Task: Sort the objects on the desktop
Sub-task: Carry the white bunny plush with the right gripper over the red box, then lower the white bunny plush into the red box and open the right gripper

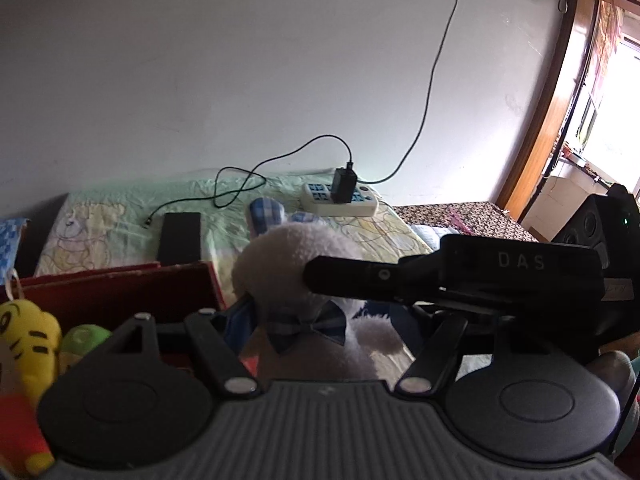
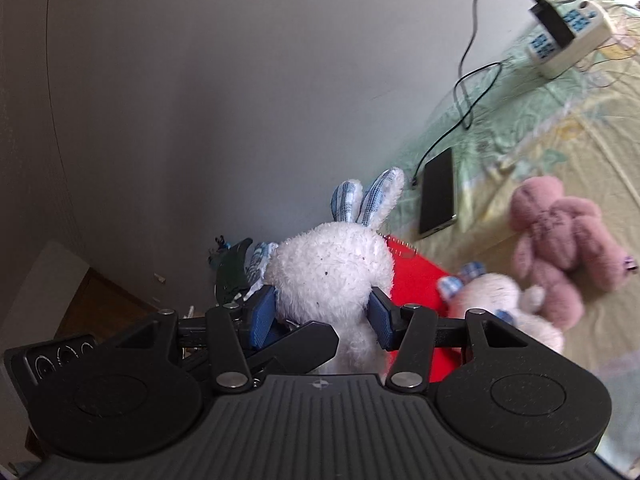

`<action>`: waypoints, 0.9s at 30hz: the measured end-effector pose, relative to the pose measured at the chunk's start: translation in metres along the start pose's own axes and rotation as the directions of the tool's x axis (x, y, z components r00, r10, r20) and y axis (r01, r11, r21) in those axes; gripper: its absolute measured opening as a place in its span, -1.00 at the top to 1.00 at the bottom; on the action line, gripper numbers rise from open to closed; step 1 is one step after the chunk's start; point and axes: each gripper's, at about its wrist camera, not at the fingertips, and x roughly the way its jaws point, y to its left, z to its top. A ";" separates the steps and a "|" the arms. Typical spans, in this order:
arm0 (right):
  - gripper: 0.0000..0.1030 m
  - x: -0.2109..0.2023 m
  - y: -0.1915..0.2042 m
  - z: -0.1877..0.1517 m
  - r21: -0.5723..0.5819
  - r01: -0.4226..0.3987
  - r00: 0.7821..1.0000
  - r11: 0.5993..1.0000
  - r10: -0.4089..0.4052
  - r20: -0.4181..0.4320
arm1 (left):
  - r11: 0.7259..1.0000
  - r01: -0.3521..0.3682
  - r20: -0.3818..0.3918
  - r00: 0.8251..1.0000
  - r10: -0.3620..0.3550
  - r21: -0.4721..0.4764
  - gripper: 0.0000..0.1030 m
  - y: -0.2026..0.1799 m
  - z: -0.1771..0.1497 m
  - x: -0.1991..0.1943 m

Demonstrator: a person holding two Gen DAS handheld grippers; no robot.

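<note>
Right hand-held gripper (image 2: 323,316) clamps the white rabbit (image 2: 332,268) upright, ears up.

Both wrist fisheyes sit low and close behind their own grippers, the left facing the pale wall across the green cartoon-print bedsheet (image 1: 120,216), the right tilted and facing the same wall, both sharing the fluffy white plush rabbit (image 1: 288,264), black phone (image 1: 180,236) and white power strip (image 1: 340,200).

I count three plush toys ahead of my right fingers: two white rabbits (image 2: 332,264) (image 2: 504,300) and one pink bear (image 2: 560,236). One phone (image 2: 438,192), one power strip (image 2: 568,40), one red box (image 2: 416,280). Left side adds one yellow tiger plush (image 1: 28,336)
</note>
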 end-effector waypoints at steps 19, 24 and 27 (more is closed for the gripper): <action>-0.04 0.098 0.051 -0.041 -0.330 0.289 0.928 0.899 -0.347 -0.134 | 0.982 0.045 -0.147 0.987 -0.072 -0.181 -0.42 0.102 -0.046 0.010; -0.04 0.117 0.052 -0.049 -0.395 0.331 0.897 0.857 -0.416 -0.149 | 0.975 0.034 -0.185 0.980 -0.076 -0.220 -0.42 0.115 -0.052 0.021; -0.04 0.124 0.053 -0.051 -0.403 0.330 0.895 0.854 -0.418 -0.154 | 0.974 0.021 -0.191 0.979 -0.065 -0.225 -0.41 0.121 -0.053 0.021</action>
